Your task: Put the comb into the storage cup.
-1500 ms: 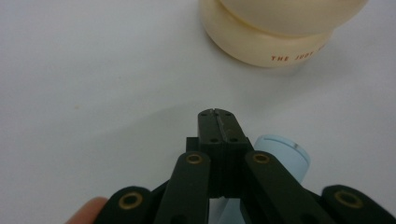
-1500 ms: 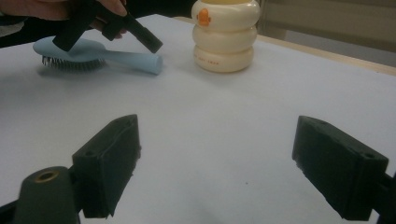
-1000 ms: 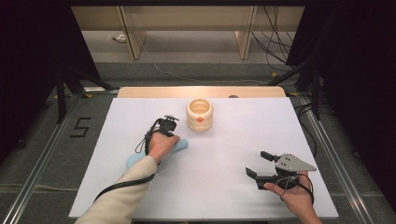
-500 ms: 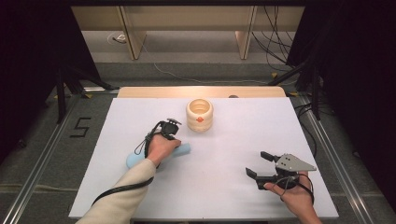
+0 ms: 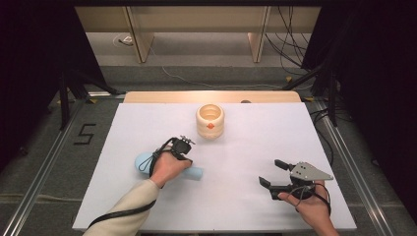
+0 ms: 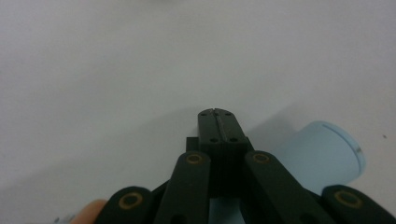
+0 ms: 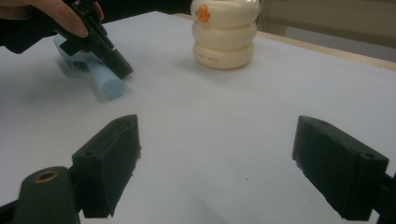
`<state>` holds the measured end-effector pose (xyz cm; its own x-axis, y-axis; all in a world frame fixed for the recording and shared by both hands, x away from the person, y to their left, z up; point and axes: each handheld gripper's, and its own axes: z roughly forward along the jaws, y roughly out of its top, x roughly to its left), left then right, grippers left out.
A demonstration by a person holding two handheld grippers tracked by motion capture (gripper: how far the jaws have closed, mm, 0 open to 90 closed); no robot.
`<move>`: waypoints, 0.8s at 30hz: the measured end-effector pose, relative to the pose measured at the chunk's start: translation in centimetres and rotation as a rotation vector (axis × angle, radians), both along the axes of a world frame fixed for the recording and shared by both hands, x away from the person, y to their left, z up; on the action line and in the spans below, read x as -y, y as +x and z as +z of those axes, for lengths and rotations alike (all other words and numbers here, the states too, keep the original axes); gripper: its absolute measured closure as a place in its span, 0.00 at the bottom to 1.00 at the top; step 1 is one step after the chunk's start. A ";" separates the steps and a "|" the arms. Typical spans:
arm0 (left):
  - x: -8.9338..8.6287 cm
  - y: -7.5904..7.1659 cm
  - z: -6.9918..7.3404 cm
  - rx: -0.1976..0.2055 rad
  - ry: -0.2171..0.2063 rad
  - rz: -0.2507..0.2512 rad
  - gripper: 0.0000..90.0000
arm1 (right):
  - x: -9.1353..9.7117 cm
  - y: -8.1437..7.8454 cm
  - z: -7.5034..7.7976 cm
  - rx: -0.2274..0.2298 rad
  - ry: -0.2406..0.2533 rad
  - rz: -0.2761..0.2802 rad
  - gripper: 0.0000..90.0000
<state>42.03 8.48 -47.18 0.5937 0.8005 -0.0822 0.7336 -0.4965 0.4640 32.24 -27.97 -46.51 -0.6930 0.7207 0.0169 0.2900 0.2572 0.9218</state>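
Your left gripper [image 5: 183, 156] sits with its jaws pressed fully together, nothing between them, and it rests against a light blue bottle [image 5: 142, 162] lying on its side on the white table [image 5: 255, 142], left of centre and nearer to you than the cream ringed pot [image 5: 210, 120]. In the left gripper view the bottle's round blue end [image 6: 327, 151] lies just right of the closed tips, so the tips are beside it, not around it.

If you mean to pick the bottle up, open the jaws first, then bring them over the narrower stem [image 7: 106, 84] rather than the fat end; the fat end looks too broad for a sure grip. Come in across the bottle's length, since it will likely roll if you push along the table. If instead you are nudging it with closed tips, push low and slowly. From these angles I cannot be sure whether the tips touch the bottle or only the table beside it.

Your right gripper [image 5: 274, 173] waits at the near right with its jaws held wide and empty; keep it well apart from the work.
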 end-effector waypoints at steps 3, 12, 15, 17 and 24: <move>-0.2 -1.1 0.0 -0.008 0.003 -0.029 1.00 | 0.0 0.0 0.0 0.001 0.004 0.000 0.18; -2.3 -4.3 0.1 -0.026 0.013 -0.078 1.00 | 0.0 -0.1 0.1 0.001 0.003 0.001 0.18; -3.3 -5.2 0.1 -0.032 0.022 -0.093 1.00 | 0.0 -0.1 0.1 0.002 0.002 0.001 0.18; -3.9 -5.8 0.1 -0.041 0.029 -0.097 1.00 | 0.0 -0.1 0.1 -0.002 -0.002 0.000 0.18; -7.1 -7.3 0.2 -0.063 0.051 -0.075 1.00 | 0.0 -0.1 0.0 -0.003 -0.007 0.000 0.18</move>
<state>34.77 15.60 -47.01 0.6470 0.7581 -0.0816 0.7205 -0.5728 0.3909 32.13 -27.95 -46.50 -0.6932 0.7206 0.0141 0.2926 0.2635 0.9192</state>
